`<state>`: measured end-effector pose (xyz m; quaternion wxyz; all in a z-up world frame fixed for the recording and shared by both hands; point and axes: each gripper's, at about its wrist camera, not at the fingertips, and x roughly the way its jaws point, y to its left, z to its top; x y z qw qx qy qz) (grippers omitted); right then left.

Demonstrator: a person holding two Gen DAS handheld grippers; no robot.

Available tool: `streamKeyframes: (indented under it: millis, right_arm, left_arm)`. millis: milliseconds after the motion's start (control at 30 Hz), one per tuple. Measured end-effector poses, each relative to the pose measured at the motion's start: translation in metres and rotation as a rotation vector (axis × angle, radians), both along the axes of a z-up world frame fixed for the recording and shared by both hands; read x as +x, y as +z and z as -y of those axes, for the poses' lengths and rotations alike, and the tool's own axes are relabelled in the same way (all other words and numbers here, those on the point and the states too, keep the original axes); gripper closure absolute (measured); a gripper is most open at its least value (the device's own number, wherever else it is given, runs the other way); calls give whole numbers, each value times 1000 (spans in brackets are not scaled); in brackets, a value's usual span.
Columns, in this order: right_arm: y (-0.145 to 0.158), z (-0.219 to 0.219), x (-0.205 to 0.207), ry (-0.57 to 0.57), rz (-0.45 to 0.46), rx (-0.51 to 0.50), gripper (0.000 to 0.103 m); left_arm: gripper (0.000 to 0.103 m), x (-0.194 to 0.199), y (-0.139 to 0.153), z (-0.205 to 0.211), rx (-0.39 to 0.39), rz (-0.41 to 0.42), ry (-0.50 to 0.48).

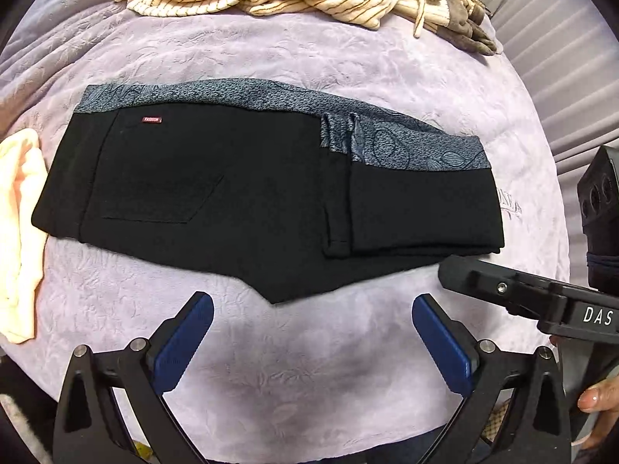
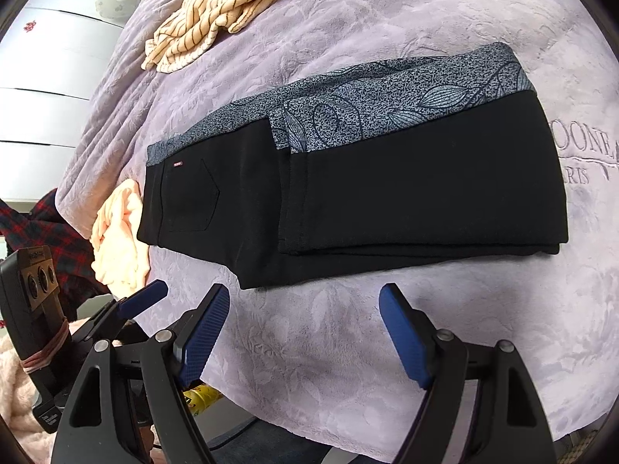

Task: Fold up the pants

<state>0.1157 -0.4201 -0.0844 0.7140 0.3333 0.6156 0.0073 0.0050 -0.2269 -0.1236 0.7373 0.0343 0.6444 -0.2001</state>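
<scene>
Soft even light, fisheye-warped edges

Each wrist camera looks forward and down between its own spread blue pads, hovering low at the near edge of the lavender blanket point(image 1: 309, 54). The left view faces the pants' point(image 1: 232, 201) pocket end; the right view sits further right. Both share the folded pants and striped garment point(image 2: 232, 4).

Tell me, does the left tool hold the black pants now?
No. The left tool is open and empty above the purple blanket, short of the black pants.
</scene>
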Motion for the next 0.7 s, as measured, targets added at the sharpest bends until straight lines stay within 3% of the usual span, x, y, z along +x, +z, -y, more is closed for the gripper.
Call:
streamKeyframes:
  millis: [433, 700]
  right_arm:
    - [-8, 14, -13, -91, -14, 20, 21]
    - [-38, 30, -19, -205, -36, 123, 21]
  left_arm:
    - [0, 34, -85, 9, 88, -2, 63]
    - [0, 62, -136, 37, 173, 1, 33]
